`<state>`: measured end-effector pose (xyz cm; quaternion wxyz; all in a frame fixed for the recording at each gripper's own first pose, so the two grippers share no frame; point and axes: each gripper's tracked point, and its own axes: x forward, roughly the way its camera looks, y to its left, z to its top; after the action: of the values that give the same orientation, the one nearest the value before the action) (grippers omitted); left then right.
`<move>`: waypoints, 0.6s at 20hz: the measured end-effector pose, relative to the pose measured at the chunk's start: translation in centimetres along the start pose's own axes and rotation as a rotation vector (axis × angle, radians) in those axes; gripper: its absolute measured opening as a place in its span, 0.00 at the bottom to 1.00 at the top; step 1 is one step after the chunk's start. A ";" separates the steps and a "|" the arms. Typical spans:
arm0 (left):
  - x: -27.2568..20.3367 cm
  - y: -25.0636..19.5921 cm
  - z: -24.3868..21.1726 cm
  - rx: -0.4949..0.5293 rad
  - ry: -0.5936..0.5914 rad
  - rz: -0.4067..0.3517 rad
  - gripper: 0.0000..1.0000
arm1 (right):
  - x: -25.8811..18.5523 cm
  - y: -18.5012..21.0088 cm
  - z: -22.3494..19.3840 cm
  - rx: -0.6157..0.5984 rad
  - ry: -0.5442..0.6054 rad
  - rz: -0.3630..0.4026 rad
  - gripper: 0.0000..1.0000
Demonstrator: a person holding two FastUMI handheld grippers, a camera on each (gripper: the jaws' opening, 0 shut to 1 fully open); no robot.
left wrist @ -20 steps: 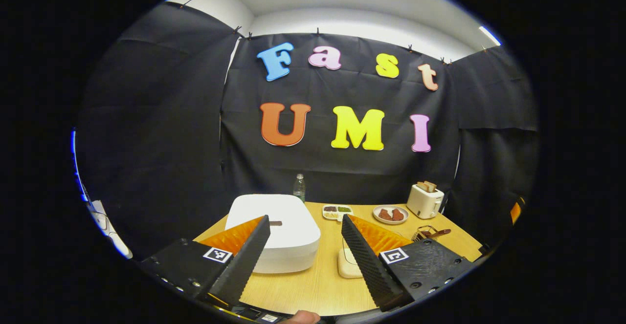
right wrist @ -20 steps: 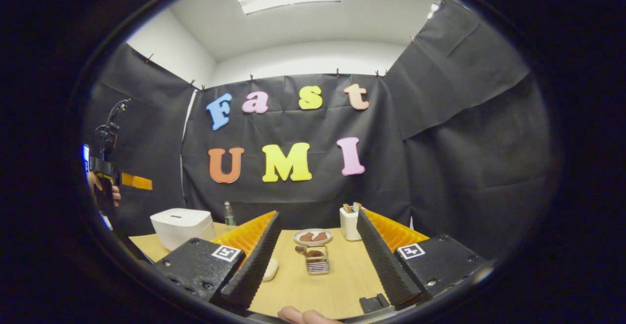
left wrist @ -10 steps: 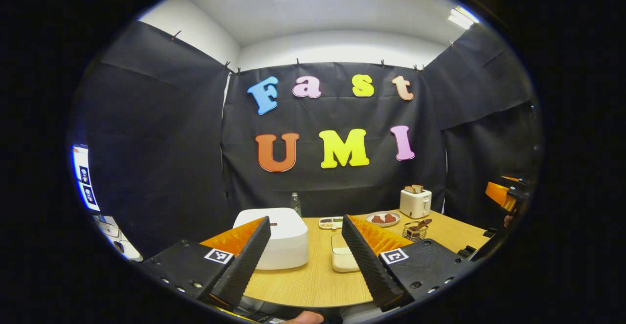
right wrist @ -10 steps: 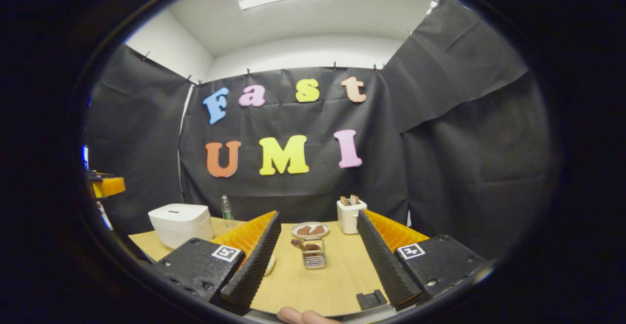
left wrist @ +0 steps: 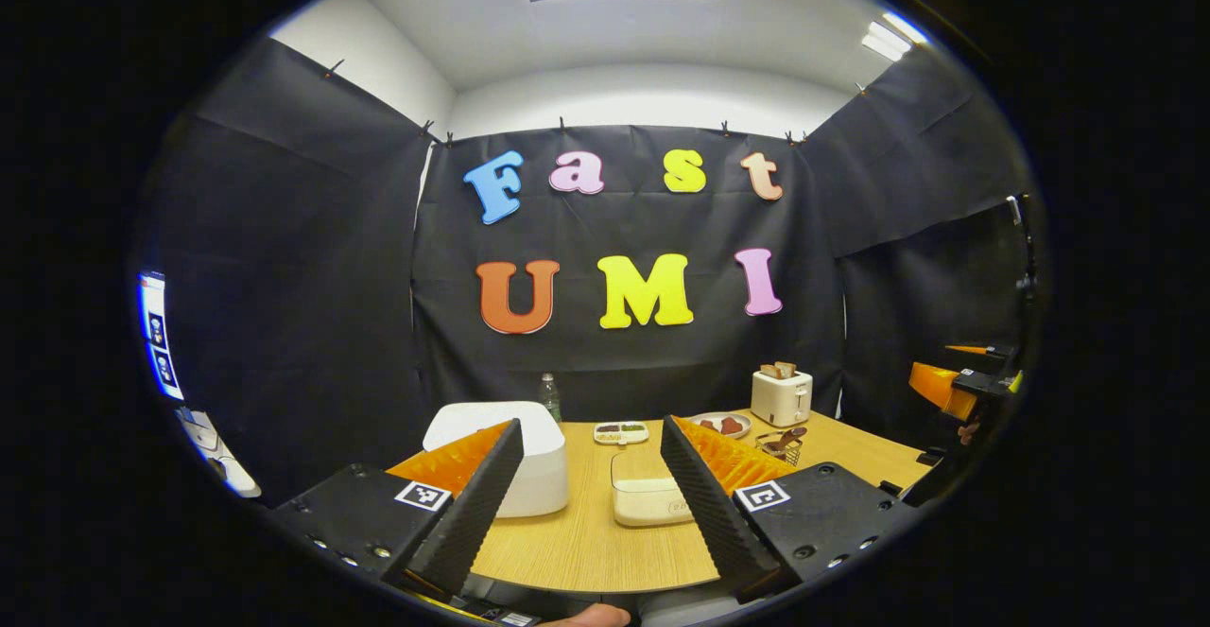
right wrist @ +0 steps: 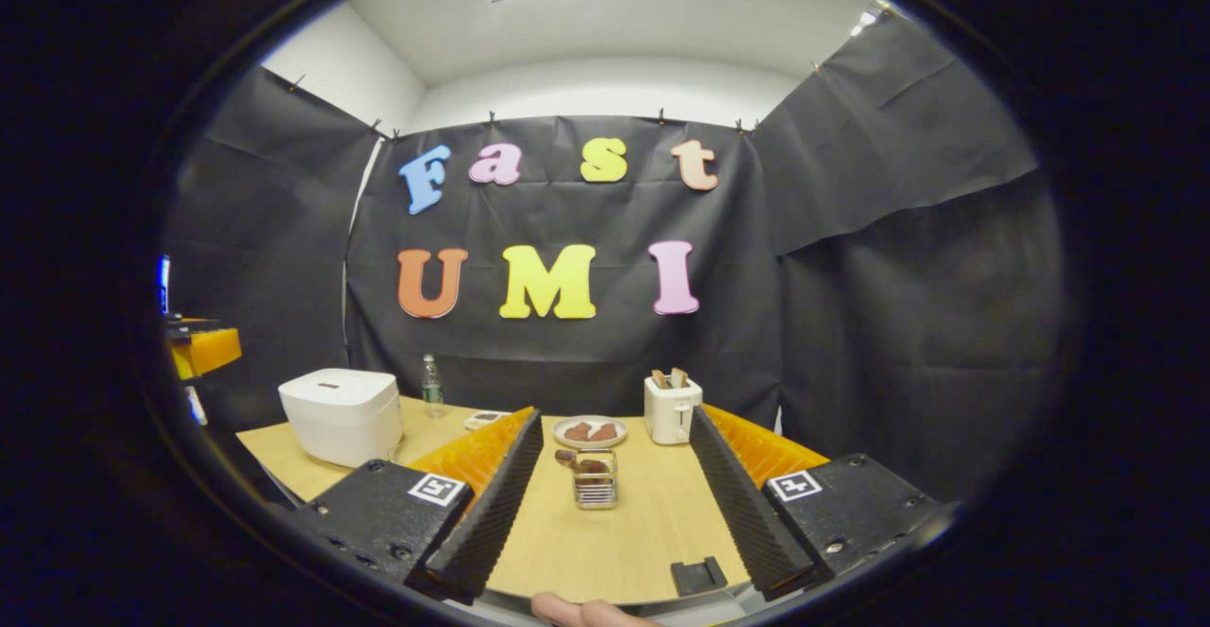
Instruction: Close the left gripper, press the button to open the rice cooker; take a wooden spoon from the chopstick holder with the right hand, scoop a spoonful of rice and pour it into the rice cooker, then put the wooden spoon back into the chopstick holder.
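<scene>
Both grippers spread, holding nothing — left gripper (left wrist: 591, 499) nearer the closed rice cooker (left wrist: 515, 457), ahead-left of its fingers.

A toaster (right wrist: 669, 409) with 2 slices stands right of centre, a plate (right wrist: 589, 432) of brown food just left of it. A bottle (right wrist: 431, 385) stands farther left. A tray (left wrist: 621, 433) sits mid-frame on the table (right wrist: 605, 551).
</scene>
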<state>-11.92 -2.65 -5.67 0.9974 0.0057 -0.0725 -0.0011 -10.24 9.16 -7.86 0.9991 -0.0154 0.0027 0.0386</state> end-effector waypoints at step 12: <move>0.0 2.2 -1.6 -0.045 0.030 0.022 0.94 | -0.3 2.1 0.3 0.015 -0.038 0.051 1.00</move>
<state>-11.68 -0.48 -7.19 0.9982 -0.0175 -0.0575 0.0081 -10.68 11.28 -7.63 0.9978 -0.0069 -0.0157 0.0641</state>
